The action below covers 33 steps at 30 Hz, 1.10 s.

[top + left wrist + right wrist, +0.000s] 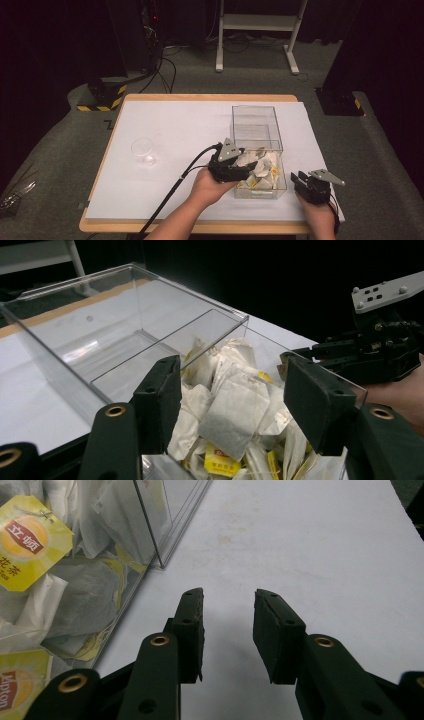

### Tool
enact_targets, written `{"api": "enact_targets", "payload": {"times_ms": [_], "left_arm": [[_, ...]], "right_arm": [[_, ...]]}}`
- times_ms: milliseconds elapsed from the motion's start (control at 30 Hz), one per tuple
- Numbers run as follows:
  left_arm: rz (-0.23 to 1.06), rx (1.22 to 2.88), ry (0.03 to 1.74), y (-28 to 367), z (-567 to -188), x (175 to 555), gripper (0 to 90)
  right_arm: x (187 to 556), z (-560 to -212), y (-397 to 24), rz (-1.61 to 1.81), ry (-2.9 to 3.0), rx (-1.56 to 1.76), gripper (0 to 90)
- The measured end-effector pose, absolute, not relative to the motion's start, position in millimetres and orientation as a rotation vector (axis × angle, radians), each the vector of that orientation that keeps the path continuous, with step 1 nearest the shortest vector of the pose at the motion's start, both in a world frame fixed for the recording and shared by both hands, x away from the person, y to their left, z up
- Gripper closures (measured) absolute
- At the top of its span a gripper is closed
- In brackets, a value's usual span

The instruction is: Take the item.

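- High view, counter (pixel 165 200): wooden top under a white sheet, carrying everything listed below.
- Clear box (pixel 256 127): transparent plastic, two compartments, long axis running away from the person. Far compartment bare; near compartment heaped with tea bags.
- Left tongs (pixel 239 167): held over the near compartment, reaching in from the box's left side. Left gripper view shows the jaws wide apart, empty, straddling the pile just above it.
- Right tongs (pixel 300 181): resting on the white sheet just beside the box's right wall, outside it. Right gripper view shows the jaws moderately parted with nothing between them.
- Small clear cup (pixel 143 150): standing on the left part of the counter, well apart from the box, apparently empty.
- Tea bags (pixel 232 415): white paper sachets with yellow tags, loosely piled. One flat bag lies directly ahead of and between the left jaws, its long axis roughly along the line of reach. Judgement: the left hand is nearer; closing on that bag appears the likely move.
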<state>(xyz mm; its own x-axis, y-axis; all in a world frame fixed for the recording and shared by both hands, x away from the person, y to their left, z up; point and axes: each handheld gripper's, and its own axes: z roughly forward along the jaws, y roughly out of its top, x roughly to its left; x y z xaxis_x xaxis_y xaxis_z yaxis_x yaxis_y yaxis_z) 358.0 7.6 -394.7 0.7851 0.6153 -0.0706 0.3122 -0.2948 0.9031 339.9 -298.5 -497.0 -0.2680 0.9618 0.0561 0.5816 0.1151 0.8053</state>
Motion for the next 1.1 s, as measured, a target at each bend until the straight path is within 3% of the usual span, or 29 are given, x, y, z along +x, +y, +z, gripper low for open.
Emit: {"api": "enact_targets", "payload": {"times_ms": [500,1100], "left_arm": [[0.385,1.949,0.713,-22.8,-405.0,357.1,41.5],[0.389,2.046,0.719,-47.4,-415.4,362.1,50.7]], "right_arm": [[339.7,-497.0,-298.8,1.020,1.910,1.493,65.2],[339.2,-497.1,-299.4,1.026,1.907,1.495,65.2]]}}
